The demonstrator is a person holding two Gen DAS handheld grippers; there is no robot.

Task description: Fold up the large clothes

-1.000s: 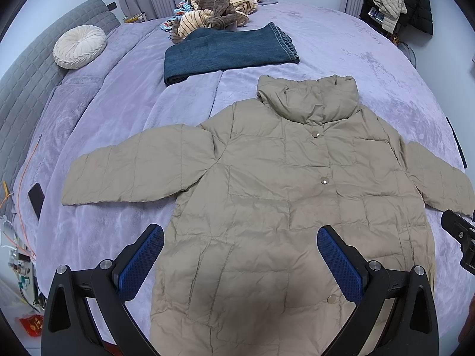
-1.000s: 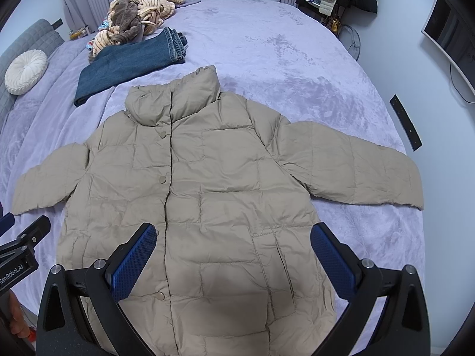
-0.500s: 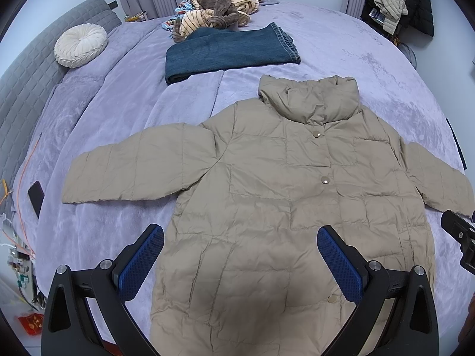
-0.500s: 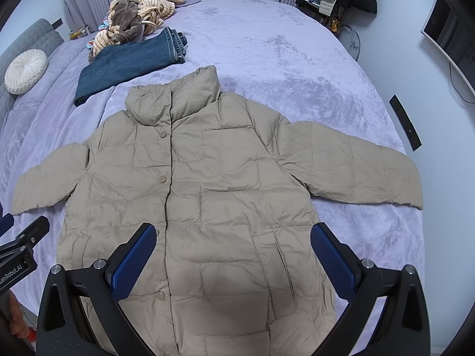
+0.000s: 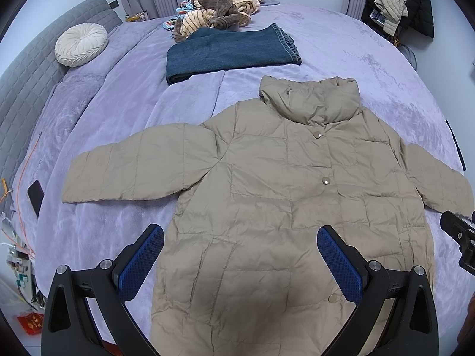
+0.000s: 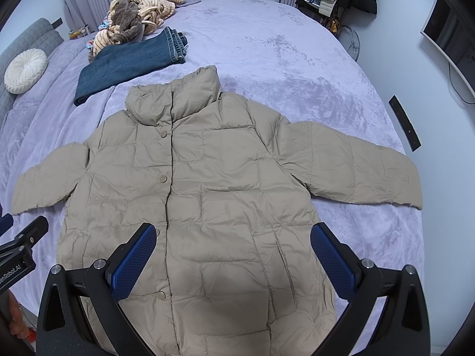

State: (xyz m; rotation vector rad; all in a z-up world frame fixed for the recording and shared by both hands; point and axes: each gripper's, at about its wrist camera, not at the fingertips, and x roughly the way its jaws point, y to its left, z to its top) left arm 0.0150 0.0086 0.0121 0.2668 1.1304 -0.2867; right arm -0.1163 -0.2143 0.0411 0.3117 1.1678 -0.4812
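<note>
A beige quilted puffer jacket [image 5: 282, 184] [image 6: 207, 178] lies flat and face up on the lilac bed, buttoned, collar toward the far side, both sleeves spread out sideways. My left gripper [image 5: 240, 237] hovers open above the jacket's lower left part, nothing between its blue pads. My right gripper [image 6: 233, 235] hovers open over the lower right part, also holding nothing. Each gripper's tip shows at the edge of the other's view.
Folded blue jeans [image 5: 228, 52] [image 6: 130, 62] lie beyond the collar, with a heap of striped and brown clothes [image 5: 219, 6] behind. A white round cushion [image 5: 80, 44] sits by the grey headboard. A dark phone [image 5: 36, 197] lies at the bed's left edge, a black remote [image 6: 405, 123] at its right edge.
Almost nothing: the left wrist view has shifted very slightly, and the jacket and both open grippers stay as they were.
</note>
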